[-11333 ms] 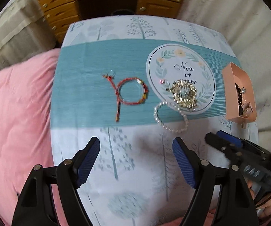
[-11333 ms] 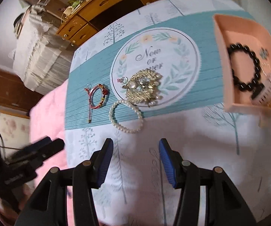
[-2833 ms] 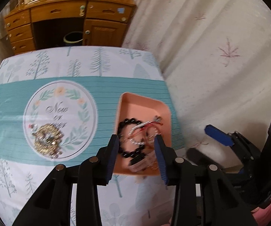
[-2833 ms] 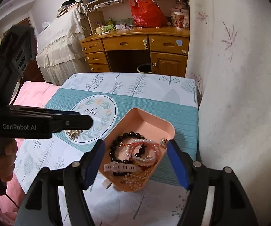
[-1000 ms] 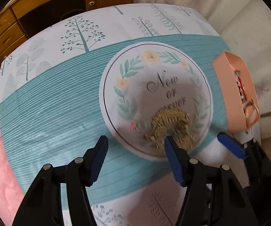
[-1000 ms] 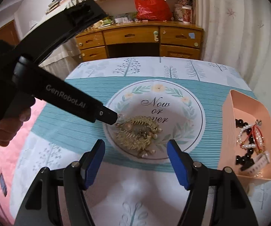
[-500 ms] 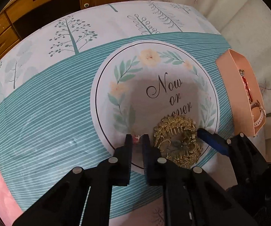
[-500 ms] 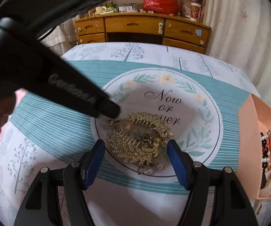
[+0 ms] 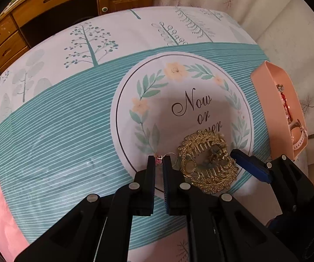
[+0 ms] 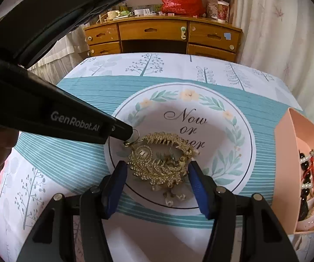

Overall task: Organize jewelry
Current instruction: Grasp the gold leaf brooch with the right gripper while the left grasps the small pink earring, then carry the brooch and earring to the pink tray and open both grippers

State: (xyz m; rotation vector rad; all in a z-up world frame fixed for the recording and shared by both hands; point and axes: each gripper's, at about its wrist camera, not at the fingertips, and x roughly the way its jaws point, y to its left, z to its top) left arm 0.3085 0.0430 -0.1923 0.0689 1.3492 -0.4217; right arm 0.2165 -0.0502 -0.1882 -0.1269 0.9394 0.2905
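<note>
Gold hairpiece (image 10: 160,160) lies mid-bed; left claw (image 9: 158,160) just clamped its pink charm (image 9: 158,159), right claw (image 10: 157,170) narrowing, ungripped: lift imminent.

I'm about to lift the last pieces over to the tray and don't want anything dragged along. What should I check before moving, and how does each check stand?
1. left gripper shut on the small ring charm: ok.
2. Charm free of the gold hair comb: cannot tell; they lie close together.
3. right gripper gripping the comb: not ok; its jaws have just been closing, straddle the comb, pads not yet pressing.
4. Pink tray in view with bare floor: ok.
5. Loose pearl bits near the comb: not ok, outside the jaws.
</note>
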